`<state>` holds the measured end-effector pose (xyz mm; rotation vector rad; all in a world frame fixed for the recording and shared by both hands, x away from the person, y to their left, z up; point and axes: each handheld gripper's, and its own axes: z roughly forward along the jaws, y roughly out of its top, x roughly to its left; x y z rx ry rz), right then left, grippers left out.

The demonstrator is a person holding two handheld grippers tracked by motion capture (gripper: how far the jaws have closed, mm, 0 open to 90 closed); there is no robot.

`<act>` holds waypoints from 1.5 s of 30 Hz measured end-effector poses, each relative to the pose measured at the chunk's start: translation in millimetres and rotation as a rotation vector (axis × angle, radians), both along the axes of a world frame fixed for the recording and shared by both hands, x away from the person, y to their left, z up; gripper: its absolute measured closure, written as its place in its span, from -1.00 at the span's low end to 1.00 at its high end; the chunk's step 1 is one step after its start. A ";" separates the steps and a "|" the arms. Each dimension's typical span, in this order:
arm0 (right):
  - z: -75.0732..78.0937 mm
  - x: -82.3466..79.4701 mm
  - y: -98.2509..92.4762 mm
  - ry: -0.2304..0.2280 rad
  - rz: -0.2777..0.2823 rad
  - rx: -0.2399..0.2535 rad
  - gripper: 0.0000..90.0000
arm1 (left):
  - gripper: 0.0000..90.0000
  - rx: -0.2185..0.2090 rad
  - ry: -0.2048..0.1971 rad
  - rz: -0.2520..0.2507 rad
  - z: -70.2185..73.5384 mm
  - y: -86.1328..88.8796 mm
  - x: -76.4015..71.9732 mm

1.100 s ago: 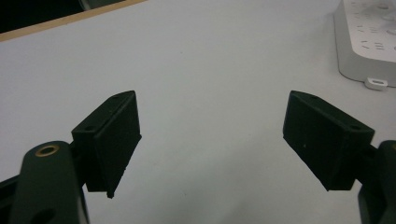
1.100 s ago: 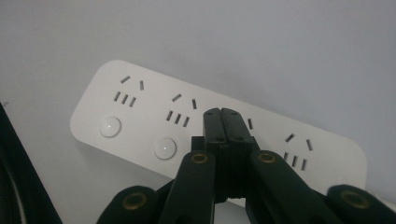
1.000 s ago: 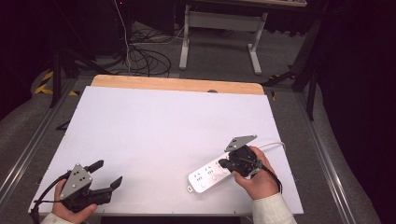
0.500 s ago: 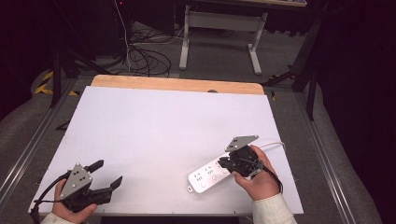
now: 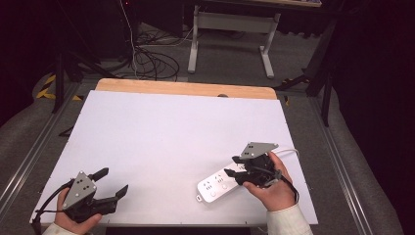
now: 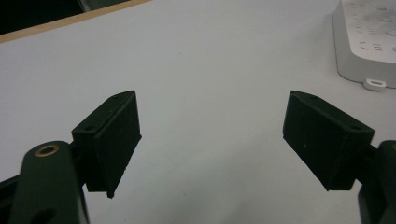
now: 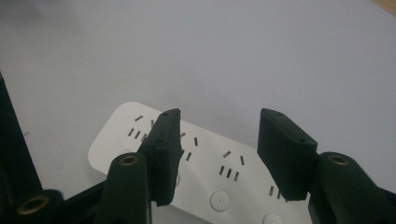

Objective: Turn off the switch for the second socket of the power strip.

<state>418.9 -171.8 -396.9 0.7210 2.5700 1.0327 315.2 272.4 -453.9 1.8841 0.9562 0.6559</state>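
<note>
High view: white power strip (image 5: 219, 183) near table's (image 5: 171, 132) front right corner, right claw (image 5: 231, 166) over its right end; left claw (image 5: 112, 182) at front left corner.
Left claw view: jaws wide, nothing between.
Right claw view: jaws just been opening, half-wide above strip, not pressing it.

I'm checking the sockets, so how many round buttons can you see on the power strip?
3 in the right gripper view on the power strip: one mid-strip, one at the bottom edge, one partly behind the jaw. More may be hidden.
</note>
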 end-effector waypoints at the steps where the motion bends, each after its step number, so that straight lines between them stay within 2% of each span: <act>1: 0.1 -0.2 0.0 0.000 0.000 0.002 0.11 | -0.56 0.000 -0.001 0.000 0.1 0.0 0.0; 9: 2.1 -1.7 -0.9 -0.024 0.018 0.034 -0.02 | -0.56 0.000 0.000 0.002 -0.2 -0.1 0.1; 11: 1.9 -2.6 -1.1 -0.057 0.037 0.043 -0.07 | -0.56 -0.001 0.000 0.001 -0.1 0.0 -0.2; 14: 3.3 -4.4 -2.1 -0.087 0.067 0.077 -0.13 | -0.56 0.000 -0.002 0.002 0.0 0.3 0.0; 22: 10.9 -12.8 -8.7 -0.115 0.087 0.154 -0.33 | -0.56 -0.002 -0.003 0.002 0.1 0.8 0.2; 28: 10.5 -17.6 -22.0 -0.114 0.056 0.212 -0.39 | -0.56 -0.007 -0.004 0.005 0.2 0.8 -0.3; 33: 4.7 -18.5 -36.4 -0.095 0.028 0.287 -0.42 | -0.56 -0.007 -0.005 0.004 0.3 0.8 -0.3; 39: -3.4 -20.6 -47.9 -0.089 0.005 0.279 -0.37 | -0.56 -0.006 -0.007 0.006 0.5 1.1 -0.6; 45: -16.9 -22.0 -59.3 -0.058 -0.019 0.302 -0.38 | -0.56 -0.009 -0.008 0.005 0.7 1.2 -0.9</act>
